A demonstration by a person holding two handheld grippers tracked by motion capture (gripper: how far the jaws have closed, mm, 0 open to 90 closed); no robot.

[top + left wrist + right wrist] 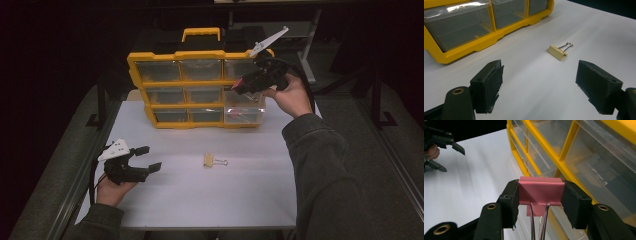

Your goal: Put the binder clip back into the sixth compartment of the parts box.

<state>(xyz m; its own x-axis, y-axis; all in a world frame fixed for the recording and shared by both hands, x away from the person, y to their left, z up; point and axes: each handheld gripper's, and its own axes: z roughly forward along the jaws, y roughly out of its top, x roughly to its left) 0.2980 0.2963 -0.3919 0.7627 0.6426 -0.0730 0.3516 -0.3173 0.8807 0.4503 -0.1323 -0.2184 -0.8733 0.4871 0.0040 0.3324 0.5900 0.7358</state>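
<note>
Here, the right gripper [539,192] holds a pink binder clip [540,190] clamped between its two pads, wire handles hanging down, just in front of the yellow drawer cabinet [200,55] that stands at the far edge of the table [250,200]. In the high view this gripper [239,86] is raised level with the cabinet's right-hand column of clear drawers, above the bottom right drawer [243,114], which stands pulled out toward the person. Something reddish lies in that drawer, too small to name; the other drawers look dim, and their contents cannot be made out.

The left gripper [148,159] rests near the table's left edge, jaws wide apart and empty. A cream binder clip [214,160] lies alone on the table's middle, well clear of both grippers; the left gripper view shows it [558,52] ahead of the open jaws.

By the look of it, the step in hand is stowing the pink clip. The next move would call for bringing it over the open drawer and parting the pads so it drops inside rather than onto the rim.
</note>
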